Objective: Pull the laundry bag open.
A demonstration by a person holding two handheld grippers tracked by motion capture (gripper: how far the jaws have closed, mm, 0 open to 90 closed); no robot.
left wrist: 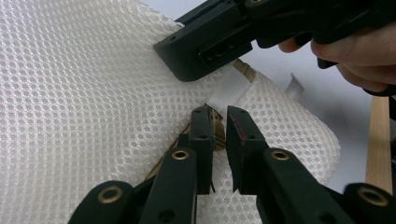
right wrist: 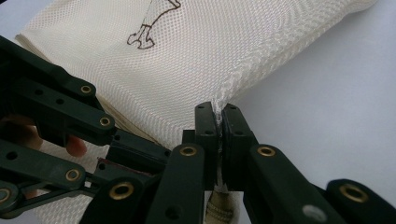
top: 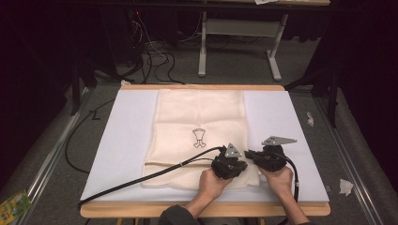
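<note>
So there's a wooden table (top: 202,209) with a big white sheet (top: 126,136) over it, and a cream mesh laundry bag (top: 199,117) lying flat on that, little line drawing (top: 199,138) printed around its middle. Both grippers sit close together at the bag's near right corner. The right gripper (right wrist: 218,122) has its jaws pressed tight together, pinching the bag's seamed edge (right wrist: 243,70). The left gripper (left wrist: 219,126) is right beside it, jaws nearly together with a narrow gap, a tan drawstring cord (left wrist: 217,125) between them; can't tell if the pads actually press on it.
</note>
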